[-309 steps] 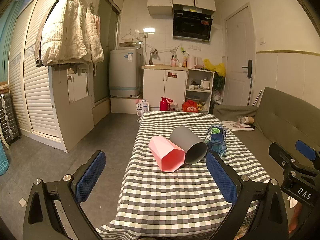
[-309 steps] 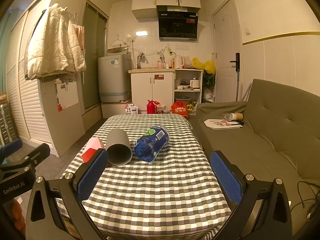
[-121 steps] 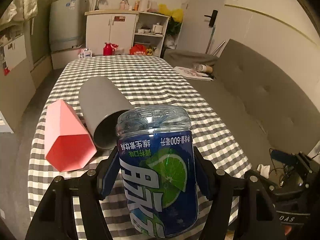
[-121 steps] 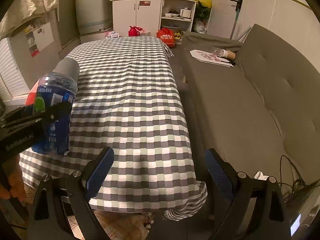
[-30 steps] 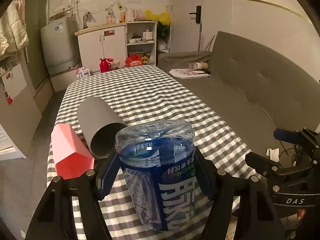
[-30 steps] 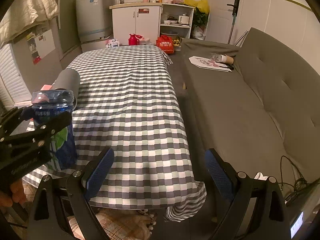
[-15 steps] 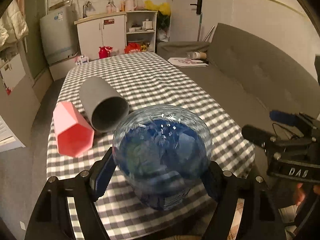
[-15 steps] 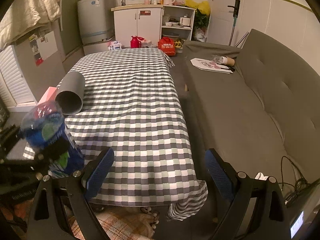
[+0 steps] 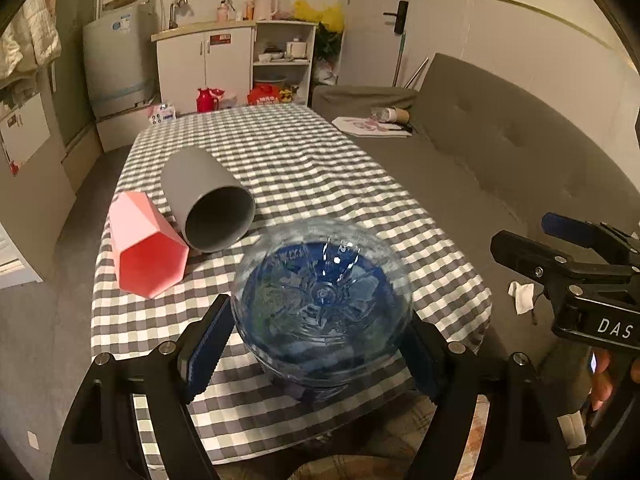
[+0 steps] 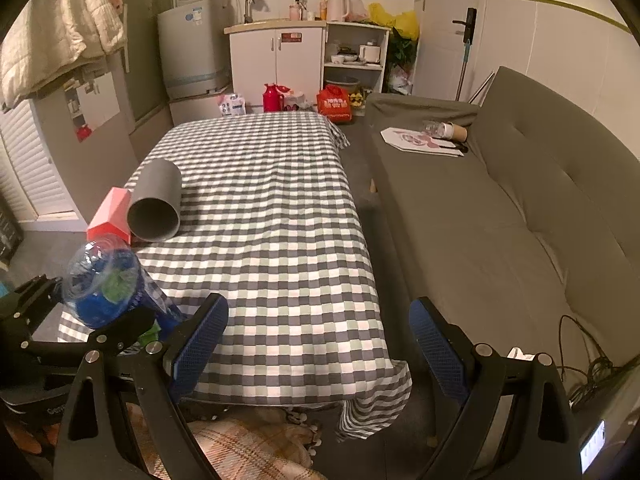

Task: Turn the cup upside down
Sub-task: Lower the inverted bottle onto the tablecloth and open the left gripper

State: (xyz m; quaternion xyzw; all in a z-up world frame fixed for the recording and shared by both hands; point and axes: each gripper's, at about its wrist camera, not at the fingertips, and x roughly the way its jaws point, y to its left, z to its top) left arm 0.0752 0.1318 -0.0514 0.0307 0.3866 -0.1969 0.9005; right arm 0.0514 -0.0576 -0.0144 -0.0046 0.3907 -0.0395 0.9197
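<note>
A clear plastic cup with a blue label (image 9: 322, 300) is clamped between the blue pads of my left gripper (image 9: 316, 340), which is shut on it. Its ribbed base faces the left wrist camera and its mouth end points down at the checkered table (image 9: 300, 160) near the front edge. In the right wrist view the same cup (image 10: 104, 284) leans at the table's near left corner; whether it touches the cloth is unclear. My right gripper (image 10: 318, 340) is open and empty, over the table's front right edge.
A grey cup (image 9: 208, 200) and a pink faceted cup (image 9: 144, 248) lie on their sides at the table's left. A grey sofa (image 10: 500, 220) runs along the right with papers on it. Cabinets and a washing machine stand at the back.
The left gripper has pitched downward with the cup, so the cup's base has swung from side-on to facing the camera. The right gripper has barely moved.
</note>
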